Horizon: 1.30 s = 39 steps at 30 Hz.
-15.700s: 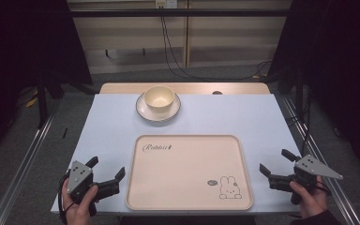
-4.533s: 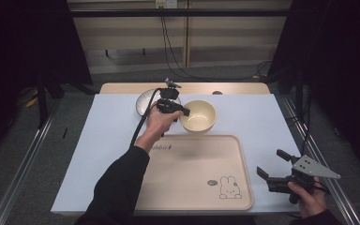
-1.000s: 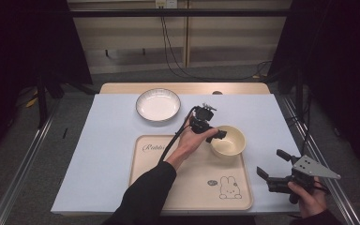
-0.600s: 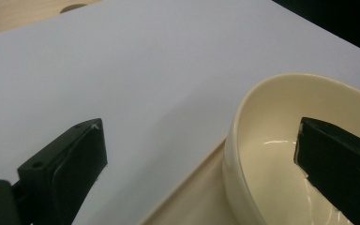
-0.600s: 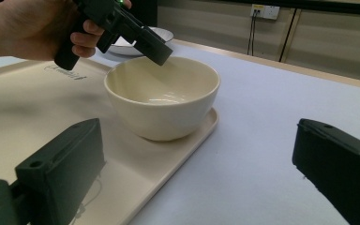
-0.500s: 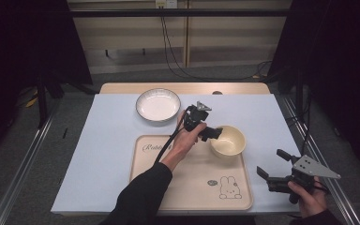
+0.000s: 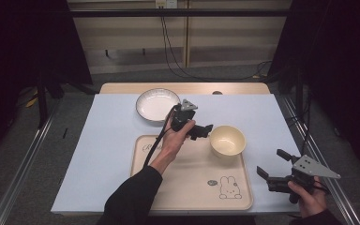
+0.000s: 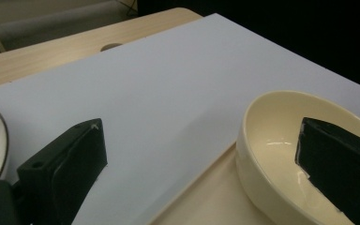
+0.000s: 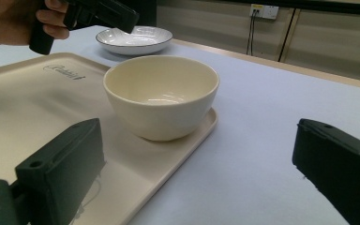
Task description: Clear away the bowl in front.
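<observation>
Moved: bowl [image 7: 227, 139] went from the plate [image 7: 158, 103] to the tray [image 7: 183, 187]; since half a second ago the left tongs [image 7: 205, 131] have backed off it toward the plate.
Left tongs: jaws wide, holding nothing; in the left gripper view one jaw sits over the bowl [image 8: 300, 154] mouth, the other out over the table [image 8: 168, 93].
Right tongs: right tongs [image 7: 273, 168] jaws wide, empty, low at the near right table edge, well apart from the bowl; no change across the earlier frames.
Bowl place: just beyond the left tongs' tips, upright, empty, on the tray's far right corner; in the right gripper view the bowl [image 9: 161, 96] stands ahead between the jaws, its foot close to the tray [image 9: 37, 108] lip.
Plate place: behind the left tongs, on the table, empty.
Step, my read: release done, left hand pulling away.
Risk 1: the jaw over the mouth may catch the rim on the way out and tip or drag the bowl; cause, retreating sideways before lifting clear.
Risk 2: bowl so near the tray lip could slide off onto the table if nudged.
Risk 3: trailing cable across the tray could snag the plate on the way back.
</observation>
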Available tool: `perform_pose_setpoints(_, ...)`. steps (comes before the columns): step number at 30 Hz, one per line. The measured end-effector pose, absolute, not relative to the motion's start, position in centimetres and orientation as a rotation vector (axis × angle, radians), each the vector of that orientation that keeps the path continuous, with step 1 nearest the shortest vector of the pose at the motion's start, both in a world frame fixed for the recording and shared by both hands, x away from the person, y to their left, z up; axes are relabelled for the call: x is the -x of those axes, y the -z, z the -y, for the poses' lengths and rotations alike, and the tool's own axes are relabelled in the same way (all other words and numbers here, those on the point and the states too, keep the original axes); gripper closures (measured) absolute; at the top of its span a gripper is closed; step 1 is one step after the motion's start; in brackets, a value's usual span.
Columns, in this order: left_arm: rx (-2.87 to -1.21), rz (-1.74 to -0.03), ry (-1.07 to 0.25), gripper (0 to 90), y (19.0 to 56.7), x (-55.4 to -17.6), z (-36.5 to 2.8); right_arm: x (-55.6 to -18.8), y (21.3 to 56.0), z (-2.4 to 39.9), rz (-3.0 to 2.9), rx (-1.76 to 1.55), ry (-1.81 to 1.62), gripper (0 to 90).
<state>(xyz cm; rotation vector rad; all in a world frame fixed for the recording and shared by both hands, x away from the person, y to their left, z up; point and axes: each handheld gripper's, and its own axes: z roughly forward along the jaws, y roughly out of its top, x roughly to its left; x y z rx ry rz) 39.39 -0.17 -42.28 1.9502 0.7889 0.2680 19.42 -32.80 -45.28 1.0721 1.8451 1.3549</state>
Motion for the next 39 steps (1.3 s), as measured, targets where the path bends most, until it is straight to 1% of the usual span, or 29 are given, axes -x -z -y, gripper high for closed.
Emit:
perform_pose_setpoints(20, -1.869, -0.819, -0.392, 1.7, 41.3, -37.2, -4.4, -19.4, 45.3, 32.8, -1.845, -1.072, -1.352, 2.0)
perform_pose_setpoints(39, -1.759, -0.901, -0.532, 1.8, 40.2, -34.4, -10.2, -19.4, 45.3, 32.8, -1.843, -1.075, -1.346, 2.0)
